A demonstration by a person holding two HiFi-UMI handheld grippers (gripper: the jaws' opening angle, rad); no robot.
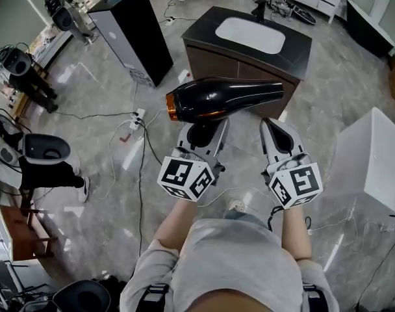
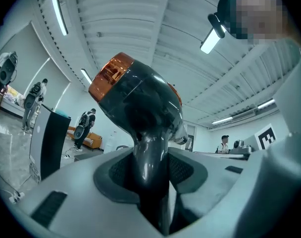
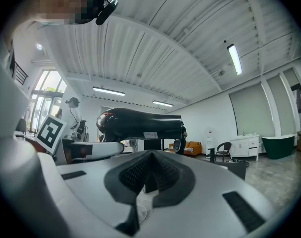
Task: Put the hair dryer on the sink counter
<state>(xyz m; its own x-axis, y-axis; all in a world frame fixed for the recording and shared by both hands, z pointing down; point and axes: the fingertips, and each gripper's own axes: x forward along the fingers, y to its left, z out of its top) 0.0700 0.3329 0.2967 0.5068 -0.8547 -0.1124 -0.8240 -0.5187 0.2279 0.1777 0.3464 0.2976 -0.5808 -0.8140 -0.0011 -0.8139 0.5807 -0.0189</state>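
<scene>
The left gripper clasped the hair dryer handle between its fingers; the right gripper, fingers together, hung empty nearby.

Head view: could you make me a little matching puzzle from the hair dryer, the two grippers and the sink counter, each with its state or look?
Things:
1 hair dryer
2 left gripper
3 right gripper
4 sink counter

States:
A farthest ahead, untouched
B shut, empty
C black with an orange end, held in the air
D shut on the hair dryer

Pairs: 1-C, 2-D, 3-B, 4-A
</scene>
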